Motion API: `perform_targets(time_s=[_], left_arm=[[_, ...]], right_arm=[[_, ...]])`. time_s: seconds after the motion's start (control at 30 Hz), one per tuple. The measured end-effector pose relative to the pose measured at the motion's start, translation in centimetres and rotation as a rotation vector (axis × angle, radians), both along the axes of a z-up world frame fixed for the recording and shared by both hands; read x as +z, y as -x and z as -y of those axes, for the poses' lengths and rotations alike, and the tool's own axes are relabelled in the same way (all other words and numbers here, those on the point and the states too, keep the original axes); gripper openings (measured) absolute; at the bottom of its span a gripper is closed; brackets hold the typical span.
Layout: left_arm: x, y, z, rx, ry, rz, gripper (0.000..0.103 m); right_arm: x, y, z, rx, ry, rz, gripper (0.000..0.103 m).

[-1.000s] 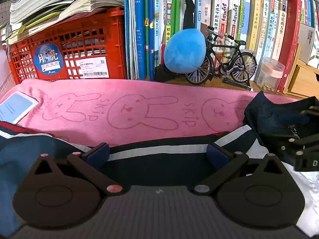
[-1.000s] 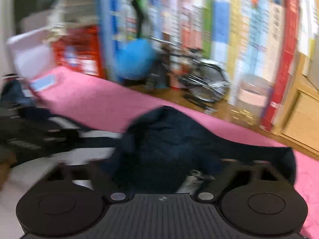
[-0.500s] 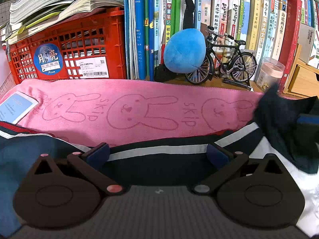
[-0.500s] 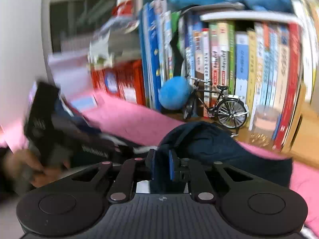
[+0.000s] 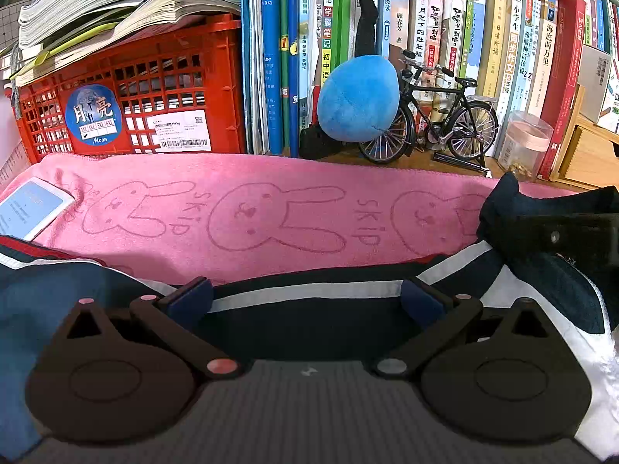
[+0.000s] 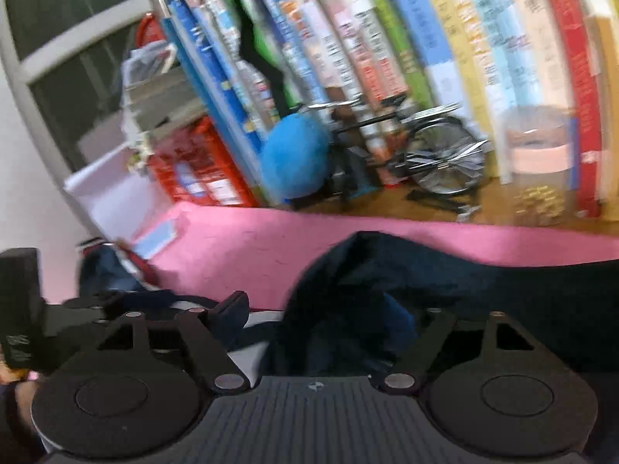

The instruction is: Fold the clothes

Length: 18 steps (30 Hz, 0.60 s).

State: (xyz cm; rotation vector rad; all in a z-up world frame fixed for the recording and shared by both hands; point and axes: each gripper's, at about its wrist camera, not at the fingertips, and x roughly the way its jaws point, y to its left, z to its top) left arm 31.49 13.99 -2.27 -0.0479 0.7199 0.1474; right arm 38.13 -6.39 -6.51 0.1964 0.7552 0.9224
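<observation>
- right gripper [image 6: 329,317] has its jaws opening, with a dark navy fold of the jacket [image 6: 387,294] bunched between them; the pads no longer look pressed onto the cloth, though blur makes contact hard to judge.
- left gripper [image 5: 305,301] stands spread wide, hovering low over the jacket's striped navy-and-white edge [image 5: 309,294], gripping nothing.
- the jacket lies across the near part of the pink towel [image 5: 271,193], its raised dark fold at the right end beside the right gripper's body [image 5: 561,236].
- to do this step well, i'd judge the fold should be let down flat before the jaws clear it, then lifted away straight so no cloth snags on a pad; the left gripper could press the striped edge to keep the layers from sliding.
- the fabric looks thin and slippery, so a lumpy fold is the likely fault.
- surface: a pink towel printed with rabbits, a phone [image 5: 31,208] at its left end.
- behind it: a red crate [image 5: 127,104] under stacked papers, a row of books [image 5: 503,58], a blue plush [image 5: 358,98], a model bicycle [image 5: 445,123] and a small clear jar [image 5: 526,143].
</observation>
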Motion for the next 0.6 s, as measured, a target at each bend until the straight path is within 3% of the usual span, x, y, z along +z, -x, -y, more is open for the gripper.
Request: perform_targets(time_s=[0.13,0.2,0.27,0.43,0.47,0.53,0.6], left_arm=[[0.0,0.0,0.0,-0.001,0.000,0.000,0.103],[0.0,0.0,0.0,0.000,0.000,0.000,0.103],[0.0,0.0,0.0,0.000,0.001,0.000,0.103],[0.0,0.0,0.0,0.000,0.001,0.000,0.103],[0.1,0.0,0.0,0.000,0.001,-0.001,0.103],[0.1,0.0,0.0,0.000,0.001,-0.001,0.103],[0.1,0.0,0.0,0.001,0.001,-0.001,0.103]], right_arm=[[0.7,1.9,-1.5,0.096,0.045,0.072,0.066],[1.3,2.8,-1.0,0.108,0.012,0.101,0.062],[1.9,3.1,0.7,0.092,-0.095,0.103,0.057],[2.9,2.5,6.4,-0.060,-0.416,0.071,0.056],[3.2,2.3,7.2,-0.090,-0.436,0.072,0.056],[3.9,2.2,6.7,-0.142,-0.234,0.126,0.056],[3.4,2.2,4.7,-0.102,-0.001,0.164,0.056]])
